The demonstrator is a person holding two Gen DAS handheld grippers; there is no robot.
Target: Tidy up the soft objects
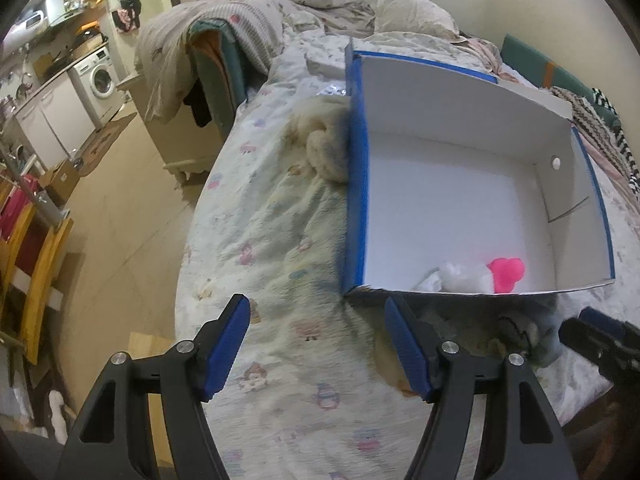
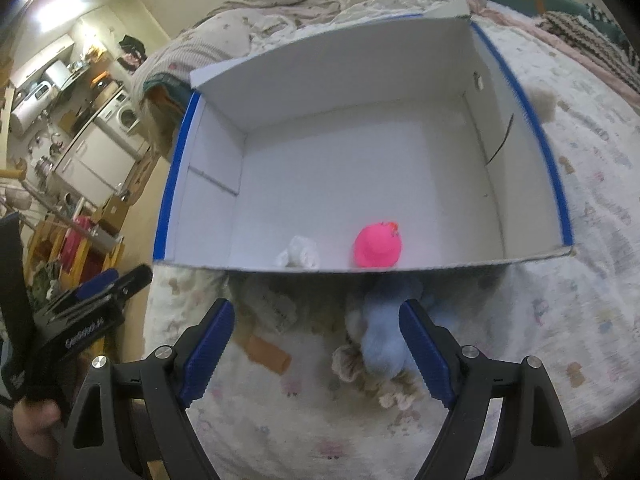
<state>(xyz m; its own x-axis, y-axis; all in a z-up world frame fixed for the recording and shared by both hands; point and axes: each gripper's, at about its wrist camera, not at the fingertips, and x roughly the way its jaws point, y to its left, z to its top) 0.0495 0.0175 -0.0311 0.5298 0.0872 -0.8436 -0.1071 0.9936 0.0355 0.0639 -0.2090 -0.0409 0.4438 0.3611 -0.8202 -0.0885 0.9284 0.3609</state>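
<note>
Bedroom floor and washer are showing off to the left as both tongs are hovering over the bed (image 1: 288, 264). Left tongs (image 1: 318, 344) are gaping, gripping nothing. Right tongs (image 2: 316, 350) are gaping wide too, a blue plush (image 2: 384, 340) lying between them, untouched. Pink toy (image 2: 378, 246) and white cloth (image 2: 300, 254) are sitting inside the box (image 2: 360, 68).

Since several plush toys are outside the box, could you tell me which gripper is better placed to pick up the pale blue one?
Right. The right gripper is open with the pale blue plush beside its fingertip; the left gripper faces bare bedding.
</note>
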